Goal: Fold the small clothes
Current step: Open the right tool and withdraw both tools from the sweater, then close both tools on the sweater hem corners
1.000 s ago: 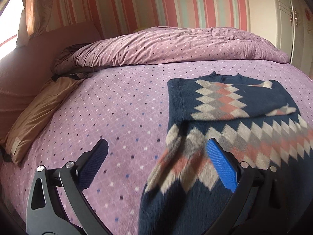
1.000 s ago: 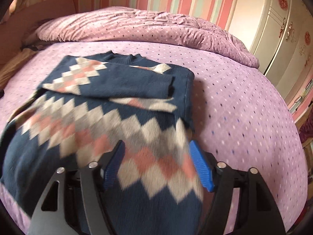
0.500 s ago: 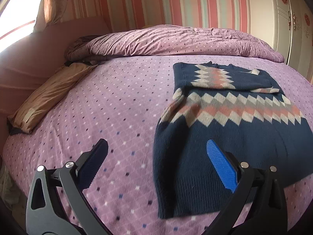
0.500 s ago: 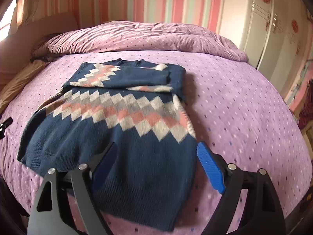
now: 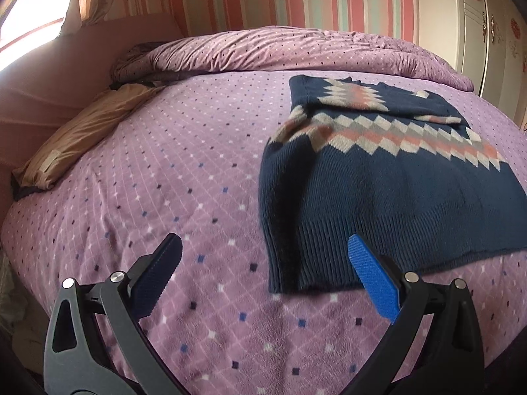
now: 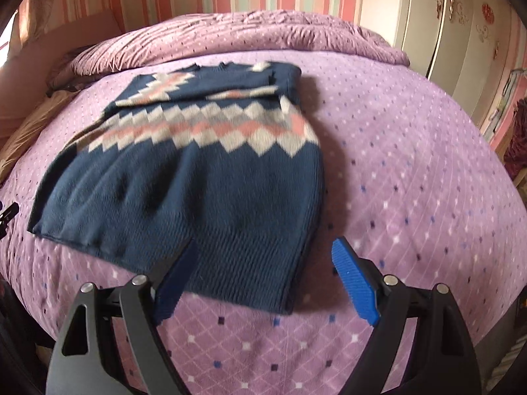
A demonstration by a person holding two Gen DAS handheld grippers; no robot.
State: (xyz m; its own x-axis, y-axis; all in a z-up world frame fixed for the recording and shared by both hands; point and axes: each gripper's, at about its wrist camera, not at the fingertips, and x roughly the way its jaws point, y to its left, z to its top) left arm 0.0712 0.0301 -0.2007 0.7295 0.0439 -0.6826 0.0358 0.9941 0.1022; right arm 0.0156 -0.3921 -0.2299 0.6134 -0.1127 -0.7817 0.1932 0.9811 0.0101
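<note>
sweater (image 5: 378,191) flat on bed (image 5: 164,181) | left tongs (image 5: 263,263), right tongs (image 6: 263,263) wide, empty, over hem

Open purple bedspread (image 5: 171,171) runs clear to the left of the navy sweater (image 5: 378,191) and along the near edge under the wide-open left gripper (image 5: 263,256), nothing between its jaws. Right of the sweater the spread is bare too, out to the bed's right edge, and the right gripper (image 6: 263,256), jaws spread wide, hangs over the sweater's near right hem corner with no contact visible. Far side is blocked by the bunched duvet (image 5: 296,49), the far-left by a tan pillow (image 5: 79,131) and headboard (image 5: 49,79), the right by a wardrobe (image 6: 454,23).
</note>
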